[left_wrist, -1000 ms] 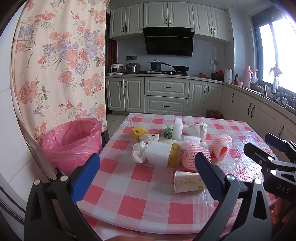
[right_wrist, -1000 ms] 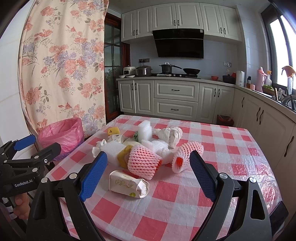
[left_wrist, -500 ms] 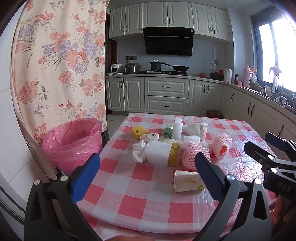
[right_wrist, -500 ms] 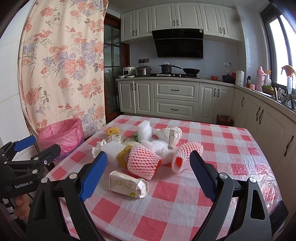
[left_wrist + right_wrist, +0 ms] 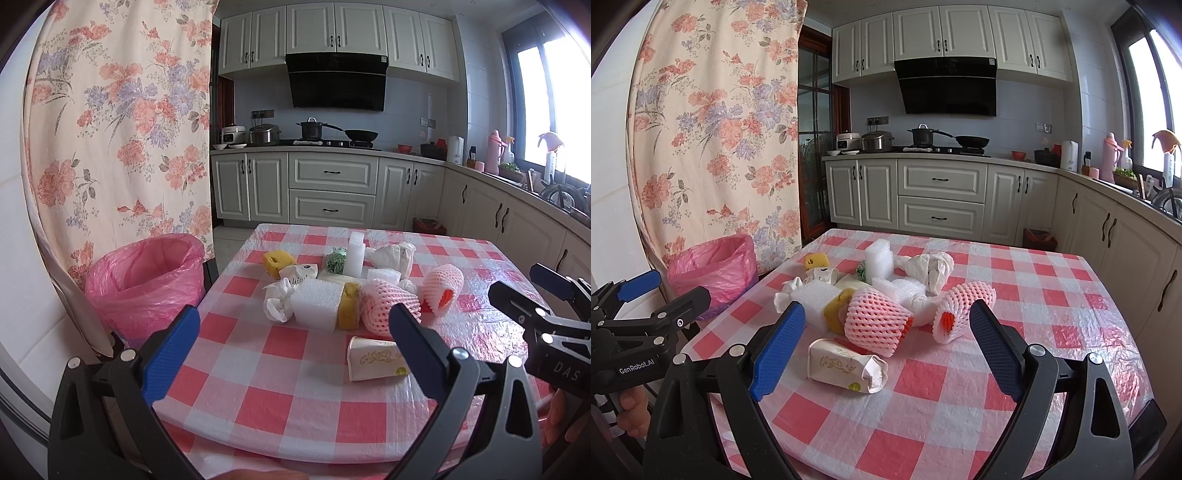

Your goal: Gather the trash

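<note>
A heap of trash lies mid-table: a crushed paper cup nearest me, two pink foam fruit nets, white foam blocks, yellow sponges, crumpled white paper. The bin with a pink bag stands at the table's left. My left gripper hangs open before the table's near edge, nothing between its blue pads. My right gripper is open too, with the cup framed between its fingers but apart from them.
The table wears a red-and-white checked cloth. A flowered curtain hangs behind the bin. White kitchen cabinets and a stove with pots line the far wall. A hand holds the left tool.
</note>
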Tool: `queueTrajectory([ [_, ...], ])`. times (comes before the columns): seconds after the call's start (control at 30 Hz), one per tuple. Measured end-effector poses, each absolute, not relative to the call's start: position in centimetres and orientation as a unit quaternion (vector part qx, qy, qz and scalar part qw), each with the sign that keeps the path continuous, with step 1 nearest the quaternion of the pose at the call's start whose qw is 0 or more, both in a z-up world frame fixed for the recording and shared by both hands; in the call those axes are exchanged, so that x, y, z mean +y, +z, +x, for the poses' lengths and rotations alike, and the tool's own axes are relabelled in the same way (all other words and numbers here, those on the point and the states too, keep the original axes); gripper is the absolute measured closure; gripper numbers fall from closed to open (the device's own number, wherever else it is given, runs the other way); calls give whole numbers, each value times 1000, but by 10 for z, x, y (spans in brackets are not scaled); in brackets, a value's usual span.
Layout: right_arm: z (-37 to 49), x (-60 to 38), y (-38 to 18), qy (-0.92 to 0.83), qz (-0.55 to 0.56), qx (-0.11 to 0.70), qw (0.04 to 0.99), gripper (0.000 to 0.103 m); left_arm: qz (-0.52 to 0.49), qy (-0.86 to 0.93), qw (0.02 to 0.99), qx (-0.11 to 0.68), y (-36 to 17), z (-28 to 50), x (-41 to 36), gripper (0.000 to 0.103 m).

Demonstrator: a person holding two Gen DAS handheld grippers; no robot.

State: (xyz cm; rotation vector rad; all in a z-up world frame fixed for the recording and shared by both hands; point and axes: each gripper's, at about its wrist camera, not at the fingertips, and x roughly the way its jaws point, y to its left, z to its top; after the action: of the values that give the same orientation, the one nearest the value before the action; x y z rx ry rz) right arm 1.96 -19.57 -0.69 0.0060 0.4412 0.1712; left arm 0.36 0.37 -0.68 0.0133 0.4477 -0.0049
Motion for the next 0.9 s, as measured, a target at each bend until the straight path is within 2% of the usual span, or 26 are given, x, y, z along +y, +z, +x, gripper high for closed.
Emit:
queueTrajectory([
  [0.4, 18, -200, -13, 79, 4, 219, 972, 18, 23, -8, 974, 225, -10, 2, 9, 4],
  [0.5, 22, -200, -20, 78, 7, 226, 971, 13, 27, -9, 973, 229, -10, 9, 14, 4],
  [0.9, 51, -186, -67, 83, -9, 283, 956, 13, 29, -25, 964, 261, -33, 65, 44, 4],
])
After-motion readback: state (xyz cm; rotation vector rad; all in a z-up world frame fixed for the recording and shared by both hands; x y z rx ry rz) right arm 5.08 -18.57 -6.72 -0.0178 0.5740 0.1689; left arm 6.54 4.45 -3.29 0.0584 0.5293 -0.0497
